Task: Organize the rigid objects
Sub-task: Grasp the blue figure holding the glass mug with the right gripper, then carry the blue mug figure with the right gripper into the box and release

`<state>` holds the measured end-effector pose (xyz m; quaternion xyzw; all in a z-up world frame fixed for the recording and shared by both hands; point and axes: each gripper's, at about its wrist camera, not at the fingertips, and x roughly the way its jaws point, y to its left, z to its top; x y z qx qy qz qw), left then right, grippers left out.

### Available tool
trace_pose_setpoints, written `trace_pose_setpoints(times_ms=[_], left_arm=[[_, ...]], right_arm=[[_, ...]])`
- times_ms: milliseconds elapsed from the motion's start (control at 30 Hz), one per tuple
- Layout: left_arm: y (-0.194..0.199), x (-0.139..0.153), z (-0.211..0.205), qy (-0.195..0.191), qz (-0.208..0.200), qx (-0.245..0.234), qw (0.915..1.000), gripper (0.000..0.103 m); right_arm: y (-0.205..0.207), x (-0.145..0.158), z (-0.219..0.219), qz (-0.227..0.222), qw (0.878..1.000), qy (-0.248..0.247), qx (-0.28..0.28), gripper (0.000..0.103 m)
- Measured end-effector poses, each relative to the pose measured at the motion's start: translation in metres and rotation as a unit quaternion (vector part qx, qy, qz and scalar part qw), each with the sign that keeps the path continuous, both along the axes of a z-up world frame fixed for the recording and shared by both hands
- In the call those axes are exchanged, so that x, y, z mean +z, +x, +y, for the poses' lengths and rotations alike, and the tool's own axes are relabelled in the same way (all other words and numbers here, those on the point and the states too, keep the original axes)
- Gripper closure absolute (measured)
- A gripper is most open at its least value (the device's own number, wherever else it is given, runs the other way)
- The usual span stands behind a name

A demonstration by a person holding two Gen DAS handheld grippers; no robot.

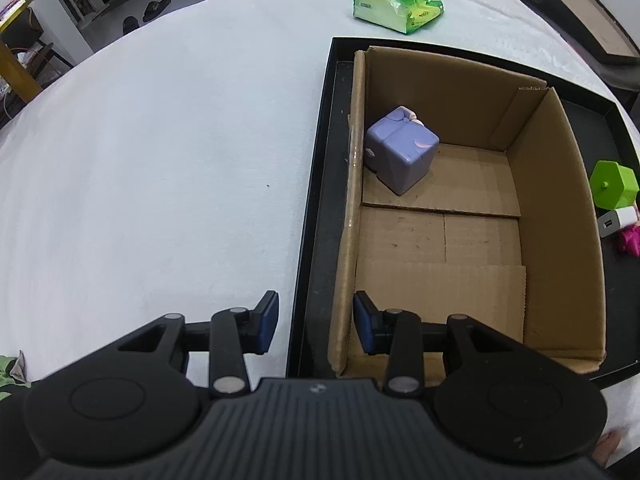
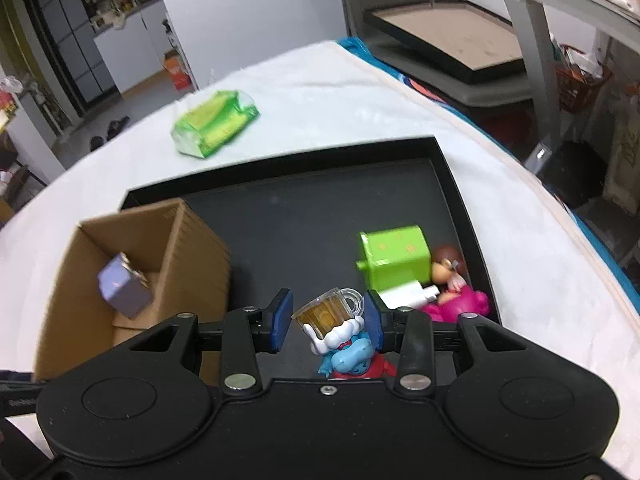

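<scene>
A cardboard box [image 1: 560,208] stands in a black tray [image 1: 316,184] on a white cloth; it shows in the right wrist view [image 2: 192,248] too. A purple cube [image 1: 400,148] sits in its far left corner [image 2: 124,284]. My left gripper [image 1: 316,322] is open and empty, straddling the box's near left wall. My right gripper [image 2: 326,318] is open around a blue figure holding a beer mug [image 2: 340,332] on the tray floor [image 2: 304,216]; the right finger sits close against it. A green block [image 2: 394,256], a white charger [image 2: 408,294] and a pink figure [image 2: 456,292] lie in the tray's right corner.
A green tissue pack [image 1: 400,2] lies on the cloth beyond the tray, also seen in the right wrist view [image 2: 214,122]. A second black tray [image 2: 448,36] rests off the table at back right. The table edge falls away at the right.
</scene>
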<state>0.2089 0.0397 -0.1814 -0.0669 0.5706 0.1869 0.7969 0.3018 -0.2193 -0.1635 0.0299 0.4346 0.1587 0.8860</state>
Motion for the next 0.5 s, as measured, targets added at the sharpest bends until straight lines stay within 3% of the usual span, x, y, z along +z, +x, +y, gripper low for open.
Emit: trace_pose_setpoints(times_ms=[367,433,467,500], left_arm=[[-0.004,0.010,0.002,-0.020,-0.021,0.002,0.9996,0.063],[-0.005,0.011,0.004,-0.025,-0.022,0.004,0.9994,0.055],[-0.005,0.011,0.005,-0.029,-0.025,0.005,0.9992,0.049],[-0.005,0.012,0.006,-0.031,-0.028,0.006,0.9991,0.046]], right_arm=[[-0.013,0.024,0.021,-0.024,0.998,0.037,0.033,0.066],[-0.015,0.027,0.027,-0.027,0.998,0.043,0.041,0.066],[-0.017,0.029,0.031,-0.030,0.997,0.045,0.046,0.073],[-0.017,0.031,0.034,-0.032,0.997,0.047,0.050,0.093]])
